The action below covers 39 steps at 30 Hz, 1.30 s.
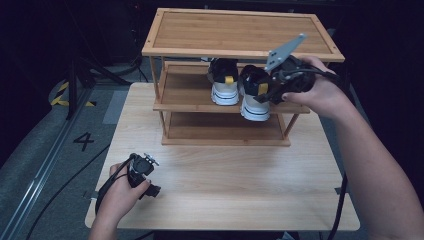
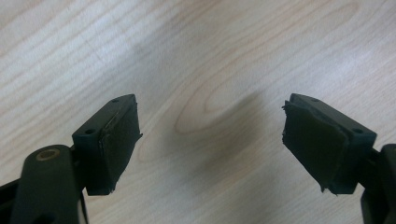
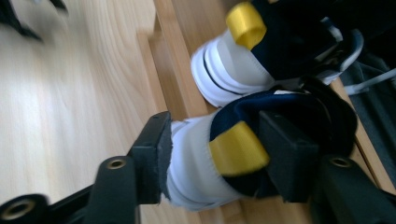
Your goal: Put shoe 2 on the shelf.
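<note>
Sneaker (image 3: 219, 158) heel between right gripper (image 3: 219, 161) pads, overhanging shelf (image 1: 190, 106) edge (high view)

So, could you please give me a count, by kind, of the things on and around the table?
Shoes: 2, one standing on the middle shelf, one at that shelf's front edge, between the right gripper's jaws.
Wooden racks: 1.
Grippers: 2, counting the left gripper.
Tables: 1.
Total: 6.
</note>
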Each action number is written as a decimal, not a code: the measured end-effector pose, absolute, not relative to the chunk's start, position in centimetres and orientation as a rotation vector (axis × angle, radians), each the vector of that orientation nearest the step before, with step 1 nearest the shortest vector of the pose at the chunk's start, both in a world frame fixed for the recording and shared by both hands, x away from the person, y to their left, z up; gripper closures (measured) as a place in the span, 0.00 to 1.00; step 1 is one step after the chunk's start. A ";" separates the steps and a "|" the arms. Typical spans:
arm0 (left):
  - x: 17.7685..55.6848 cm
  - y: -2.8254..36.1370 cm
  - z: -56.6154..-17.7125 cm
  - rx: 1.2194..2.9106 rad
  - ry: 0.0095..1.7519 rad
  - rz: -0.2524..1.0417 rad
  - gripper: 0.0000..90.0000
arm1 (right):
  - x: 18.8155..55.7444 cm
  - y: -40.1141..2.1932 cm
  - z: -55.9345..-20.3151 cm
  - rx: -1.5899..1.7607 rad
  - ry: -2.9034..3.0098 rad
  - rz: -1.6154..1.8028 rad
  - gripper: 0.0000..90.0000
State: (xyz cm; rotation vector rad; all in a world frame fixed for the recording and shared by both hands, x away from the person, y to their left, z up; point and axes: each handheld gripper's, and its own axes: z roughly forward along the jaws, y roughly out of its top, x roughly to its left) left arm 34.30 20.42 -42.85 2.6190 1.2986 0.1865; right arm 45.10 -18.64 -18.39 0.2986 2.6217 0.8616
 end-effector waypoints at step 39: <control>33.9 20.3 -42.9 2.625 1.296 0.184 0.21 | 48.2 -20.0 -25.5 0.522 2.416 0.952 0.83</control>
